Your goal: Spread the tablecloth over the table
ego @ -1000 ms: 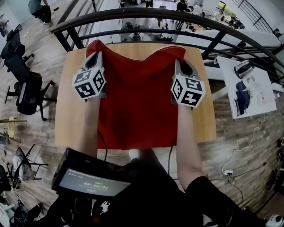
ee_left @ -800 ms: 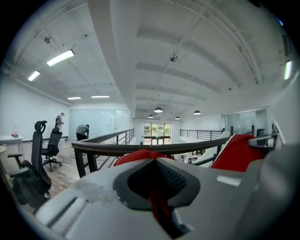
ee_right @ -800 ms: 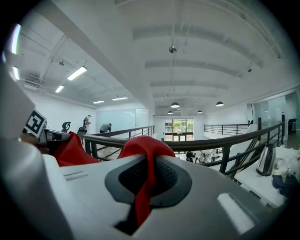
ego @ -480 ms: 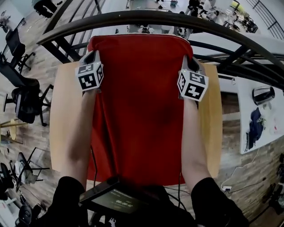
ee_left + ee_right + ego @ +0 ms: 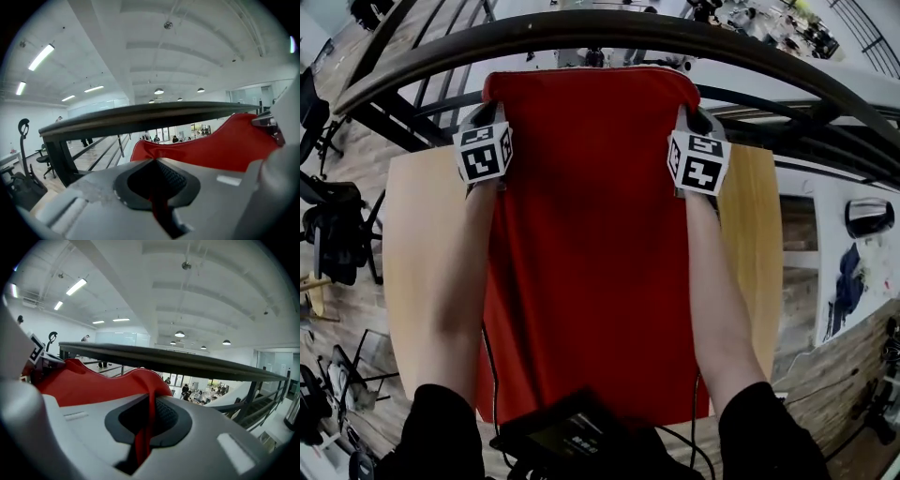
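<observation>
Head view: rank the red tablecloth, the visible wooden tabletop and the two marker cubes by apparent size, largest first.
Largest: red tablecloth.
Next: wooden tabletop.
Smallest: left cube and right cube, which look alike, so unranked.

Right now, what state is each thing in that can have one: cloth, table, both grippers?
red tablecloth: unfolded, stretched lengthwise over the table's middle, far edge pulled taut between the two grippers.
left gripper: shut on the tablecloth's far left corner.
right gripper: shut on the tablecloth's far right corner.
wooden table: covered down the middle, bare wood showing along both sides.
</observation>
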`<move>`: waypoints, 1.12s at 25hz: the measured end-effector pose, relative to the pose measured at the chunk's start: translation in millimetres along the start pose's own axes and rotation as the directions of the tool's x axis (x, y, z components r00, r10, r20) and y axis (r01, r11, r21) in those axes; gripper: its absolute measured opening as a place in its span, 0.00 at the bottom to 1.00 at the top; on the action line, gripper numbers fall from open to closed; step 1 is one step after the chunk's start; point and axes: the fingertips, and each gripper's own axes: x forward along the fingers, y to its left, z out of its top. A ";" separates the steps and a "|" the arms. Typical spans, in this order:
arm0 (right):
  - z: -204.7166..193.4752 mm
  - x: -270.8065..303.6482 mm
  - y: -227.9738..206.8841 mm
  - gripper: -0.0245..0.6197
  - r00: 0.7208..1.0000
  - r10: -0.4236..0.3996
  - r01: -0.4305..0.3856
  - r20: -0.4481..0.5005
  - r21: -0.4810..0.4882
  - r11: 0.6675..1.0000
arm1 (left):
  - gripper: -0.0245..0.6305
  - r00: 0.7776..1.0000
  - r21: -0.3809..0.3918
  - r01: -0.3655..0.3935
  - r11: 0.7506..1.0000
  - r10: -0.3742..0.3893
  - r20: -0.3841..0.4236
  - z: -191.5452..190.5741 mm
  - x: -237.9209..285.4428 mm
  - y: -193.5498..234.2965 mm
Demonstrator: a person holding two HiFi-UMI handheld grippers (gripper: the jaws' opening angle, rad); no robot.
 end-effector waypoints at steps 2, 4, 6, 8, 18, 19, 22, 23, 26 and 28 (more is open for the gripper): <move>-28.7 19.2 1.8 0.06 0.999 0.004 -0.005 -0.049 -0.022 1.000 | 0.06 0.999 0.006 0.018 1.000 -0.017 -0.040 -24.0 20.4 -8.9; -55.2 37.1 5.8 0.06 0.995 0.018 -0.022 -0.102 -0.043 0.999 | 0.06 0.995 0.023 0.044 0.999 -0.042 -0.093 -45.3 37.7 -15.6; -77.3 52.1 12.3 0.06 0.986 0.038 -0.049 -0.160 -0.062 0.997 | 0.07 0.987 0.028 0.062 0.998 -0.058 -0.153 -65.9 50.8 -15.9; -92.7 63.5 18.4 0.06 0.974 0.059 -0.079 -0.218 -0.084 0.993 | 0.08 0.976 0.027 0.079 0.997 -0.071 -0.208 -80.8 59.9 -12.3; -96.3 0.3 25.9 0.44 0.961 0.167 -0.176 -0.222 -0.023 0.984 | 0.57 0.958 0.055 0.237 0.970 -0.225 -0.177 -64.7 3.4 -54.6; -96.5 -19.1 30.4 0.40 0.964 0.172 -0.176 -0.201 0.001 0.984 | 0.55 0.952 0.046 0.274 0.961 -0.263 -0.157 -62.0 -14.0 -70.6; -113.0 -93.6 44.7 0.06 0.968 0.184 -0.178 -0.172 0.054 0.983 | 0.13 0.918 -0.010 0.381 0.925 -0.379 -0.116 -73.2 -80.1 -127.5; -123.7 -121.6 48.5 0.06 0.966 0.186 -0.176 -0.177 0.071 0.982 | 0.08 0.900 -0.034 0.419 0.907 -0.420 -0.117 -83.3 -104.3 -148.2; -158.7 -202.9 45.7 0.05 0.970 0.130 -0.111 -0.206 0.101 0.989 | 0.05 0.829 -0.115 0.526 0.842 -0.538 -0.149 -119.1 -171.6 -208.8; -181.9 -250.1 30.0 0.05 0.970 0.054 -0.031 -0.238 0.100 0.995 | 0.05 0.779 -0.155 0.579 0.801 -0.599 -0.183 -141.4 -210.7 -248.1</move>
